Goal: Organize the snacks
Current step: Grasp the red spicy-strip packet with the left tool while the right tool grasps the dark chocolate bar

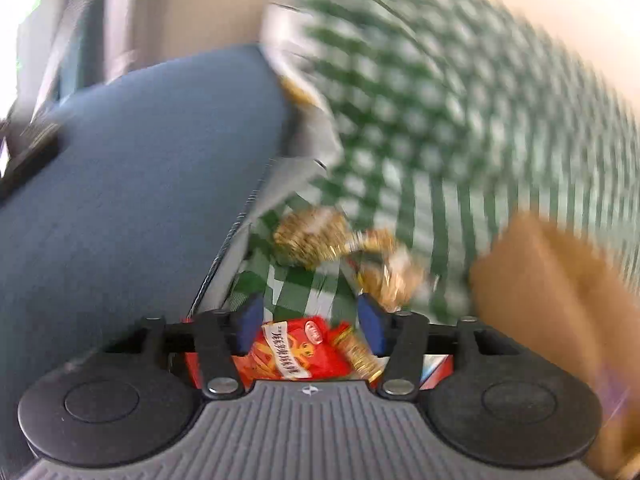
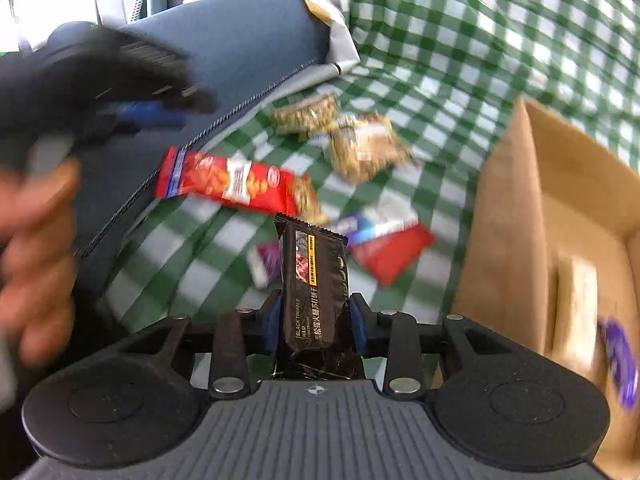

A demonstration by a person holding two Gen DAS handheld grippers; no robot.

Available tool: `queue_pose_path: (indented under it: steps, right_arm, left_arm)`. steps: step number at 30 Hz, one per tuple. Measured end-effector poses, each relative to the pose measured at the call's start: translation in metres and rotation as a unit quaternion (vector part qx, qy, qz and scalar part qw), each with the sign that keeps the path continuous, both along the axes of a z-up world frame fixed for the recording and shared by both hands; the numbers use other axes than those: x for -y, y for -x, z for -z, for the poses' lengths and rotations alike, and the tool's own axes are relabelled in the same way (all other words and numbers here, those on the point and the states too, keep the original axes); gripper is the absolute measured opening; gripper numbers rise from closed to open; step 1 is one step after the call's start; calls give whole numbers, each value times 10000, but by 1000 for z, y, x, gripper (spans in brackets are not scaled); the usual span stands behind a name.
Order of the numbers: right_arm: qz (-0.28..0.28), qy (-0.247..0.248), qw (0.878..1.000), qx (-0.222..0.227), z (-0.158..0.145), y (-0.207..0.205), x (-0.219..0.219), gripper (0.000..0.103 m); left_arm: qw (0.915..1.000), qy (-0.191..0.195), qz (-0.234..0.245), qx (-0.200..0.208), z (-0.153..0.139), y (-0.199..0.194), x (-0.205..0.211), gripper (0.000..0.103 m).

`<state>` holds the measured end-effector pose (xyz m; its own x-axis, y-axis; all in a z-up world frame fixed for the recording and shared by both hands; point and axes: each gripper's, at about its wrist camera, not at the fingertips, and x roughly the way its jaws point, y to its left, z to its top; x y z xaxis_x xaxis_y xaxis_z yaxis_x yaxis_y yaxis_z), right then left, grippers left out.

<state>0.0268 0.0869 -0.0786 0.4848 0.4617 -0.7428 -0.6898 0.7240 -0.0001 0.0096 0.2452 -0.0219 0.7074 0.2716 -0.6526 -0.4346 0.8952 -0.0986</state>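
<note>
My right gripper [image 2: 315, 320] is shut on a black truffle-ham cracker packet [image 2: 316, 272], which stands upright between the blue pads above the green checked cloth [image 2: 440, 60]. My left gripper [image 1: 311, 320] is open. A long red snack packet [image 1: 296, 348] shows between and below its pads, with none pressing on it. In the right wrist view the same red packet [image 2: 236, 184] lies apart from the blurred left gripper at the edge of the blue zipped bag [image 2: 240, 40]. Two golden snack packets [image 2: 360, 148] lie further off on the cloth.
An open cardboard box [image 2: 520, 220] stands at the right, with a pale packet and a purple packet [image 2: 620, 360] in it. A red-white-blue packet [image 2: 388, 248] and a small purple one [image 2: 266, 260] lie on the cloth. A person's hand [image 2: 36, 260] fills the left edge.
</note>
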Motion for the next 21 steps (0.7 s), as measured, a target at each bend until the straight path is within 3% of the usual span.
queue_pose_path:
  steps: [2, 5, 7, 12, 13, 15, 17, 18, 21]
  right_arm:
    - [45, 1, 9999, -119, 12, 8, 7, 37]
    - [86, 27, 9997, -226, 27, 13, 8, 37]
    - [53, 132, 9999, -74, 33, 15, 5, 36]
    - [178, 135, 9997, -34, 42, 8, 5, 38]
    - [184, 113, 9998, -51, 42, 7, 5, 41]
    - [176, 77, 9997, -142, 44, 5, 5, 46]
    - [181, 111, 9996, -200, 48, 1, 4, 46]
    - [201, 114, 9994, -254, 49, -1, 4, 46]
    - [313, 29, 9983, -489, 53, -8, 5, 47]
  left_arm:
    - [9932, -792, 533, -660, 7, -21, 11, 74]
    - [9709, -1399, 1221, -1514, 27, -42, 18, 80]
    - [9538, -1620, 1520, -2022, 43, -52, 19, 80]
    - [9292, -1883, 1850, -2587, 69, -63, 22, 86]
    - [9276, -1912, 1860, -2617, 71, -65, 23, 86]
    - [9323, -1770, 1819, -2579, 71, -67, 18, 83]
    - [9342, -1698, 1766, -2593, 67, -68, 13, 70]
    - [9337, -1710, 1745, -2619, 66, -68, 12, 57]
    - [9373, -1468, 1724, -2651, 59, -66, 8, 50]
